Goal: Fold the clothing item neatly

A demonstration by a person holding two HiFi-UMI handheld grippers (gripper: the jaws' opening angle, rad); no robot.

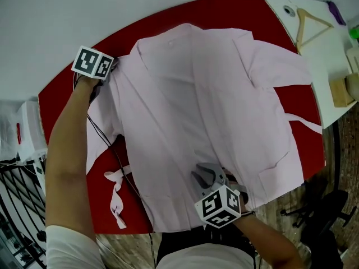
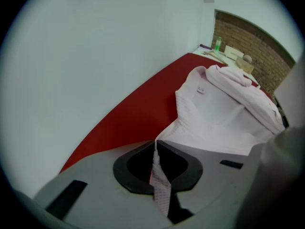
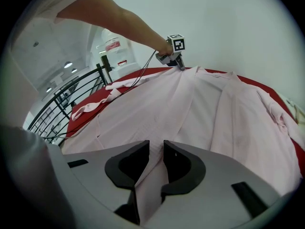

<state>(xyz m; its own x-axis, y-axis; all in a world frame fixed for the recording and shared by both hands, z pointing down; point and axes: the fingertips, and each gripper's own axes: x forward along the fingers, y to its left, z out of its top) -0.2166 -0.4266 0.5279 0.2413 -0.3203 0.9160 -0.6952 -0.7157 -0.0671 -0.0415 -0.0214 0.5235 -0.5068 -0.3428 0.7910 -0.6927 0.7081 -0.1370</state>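
A pale pink garment (image 1: pixel 213 105) lies spread flat over the red table (image 1: pixel 235 10), collar toward the far edge. My left gripper (image 1: pixel 110 72) is at the garment's far left shoulder and is shut on a pinch of its edge (image 2: pixel 159 185), which runs up between the jaws. My right gripper (image 1: pixel 204 172) is at the near hem, shut on a fold of the same cloth (image 3: pixel 151 175). From the right gripper view the left gripper (image 3: pixel 179 65) shows far across the garment (image 3: pixel 200 109), at the end of a bare arm.
A loose pink tie strip (image 1: pixel 116 198) lies on the table at the front left. A thin black cable (image 1: pixel 106 142) runs along the left arm. A white side table (image 1: pixel 331 55) at the right bears a wooden hanger (image 1: pixel 310 24). A black railing (image 3: pixel 71 99) stands to the left.
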